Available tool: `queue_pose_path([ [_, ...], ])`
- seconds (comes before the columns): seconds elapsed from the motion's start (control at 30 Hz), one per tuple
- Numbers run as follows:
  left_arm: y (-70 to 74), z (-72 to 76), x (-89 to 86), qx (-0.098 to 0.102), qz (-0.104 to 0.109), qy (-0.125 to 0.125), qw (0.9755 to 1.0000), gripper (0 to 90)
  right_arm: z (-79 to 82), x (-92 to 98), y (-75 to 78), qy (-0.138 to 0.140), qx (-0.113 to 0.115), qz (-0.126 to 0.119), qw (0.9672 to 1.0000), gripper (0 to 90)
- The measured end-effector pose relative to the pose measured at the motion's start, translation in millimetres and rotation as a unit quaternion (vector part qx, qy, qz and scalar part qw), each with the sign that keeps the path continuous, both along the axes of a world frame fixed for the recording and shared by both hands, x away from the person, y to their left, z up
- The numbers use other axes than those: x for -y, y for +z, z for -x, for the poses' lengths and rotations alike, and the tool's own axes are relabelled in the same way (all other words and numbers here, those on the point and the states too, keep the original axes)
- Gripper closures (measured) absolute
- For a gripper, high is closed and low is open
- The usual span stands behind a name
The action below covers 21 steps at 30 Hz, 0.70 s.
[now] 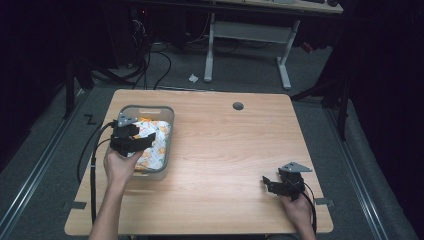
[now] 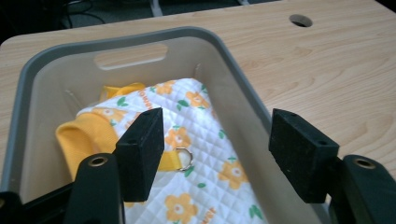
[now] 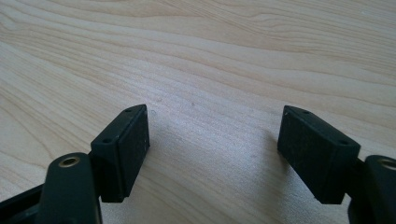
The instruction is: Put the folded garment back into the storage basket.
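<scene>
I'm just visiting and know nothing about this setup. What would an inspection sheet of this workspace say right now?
Surface: wooden table, with a round hole near its far edge.
Job's things: grey bin holding a white quilted cloth with orange flowers.
Clutter: nothing seen.
Grippers: left gripper open above the cloth; right gripper open over bare wood.
Cables: black cable trailing off the table's left side.
Surroundings: dark room, a desk frame and floor cables beyond.

One bin [image 1: 167, 114], one quilted garment [image 1: 156, 142]
</scene>
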<state>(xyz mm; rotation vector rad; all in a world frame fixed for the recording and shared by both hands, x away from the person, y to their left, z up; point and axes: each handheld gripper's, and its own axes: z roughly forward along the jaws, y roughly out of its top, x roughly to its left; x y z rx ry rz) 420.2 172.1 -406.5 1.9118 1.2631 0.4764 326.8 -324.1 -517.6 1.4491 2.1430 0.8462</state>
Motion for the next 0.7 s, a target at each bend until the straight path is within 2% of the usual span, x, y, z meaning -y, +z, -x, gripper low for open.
queue_pose_path([
  [0.17, -1.7, 2.8, 5.4, -0.002, 0.010, -0.010, 0.9999, 36.1, 0.0, 0.0, 0.0, 0.000, 0.000, 0.000, 1.0000, 25.4],
  [0.27, -5.1, 4.9, 11.1, 0.002, -0.005, -0.009, 0.9999, 36.1, 0.0, 0.0, 0.0, 0.000, 0.000, 0.000, 1.0000, 25.5],
  [0.33, -6.1, 5.6, 12.8, 0.002, -0.004, -0.011, 0.9999, 36.1, 0.0, 0.0, 0.0, 0.000, 0.000, 0.000, 1.0000, 25.5],
  [0.4, -7.9, 7.0, 16.0, -0.002, 0.005, -0.017, 0.9999, 35.9, 0.0, 0.0, 0.0, 0.000, 0.000, 0.000, 1.0000, 25.4],
  [0.53, -7.6, 8.9, 19.2, -0.001, 0.006, -0.020, 0.9998, 35.2, 0.0, 0.0, 0.0, 0.000, 0.000, 0.000, 1.0000, 25.4],
  [0.57, -6.5, 10.1, 20.3, -0.001, 0.016, -0.024, 0.9996, 34.9, 0.0, 0.0, 0.0, 0.000, 0.000, 0.000, 1.0000, 25.5],
  [0.7, -4.2, 12.5, 22.3, -0.001, 0.024, -0.028, 0.9993, 34.2, 0.0, 0.0, 0.0, 0.000, 0.000, 0.000, 1.0000, 25.5],
])
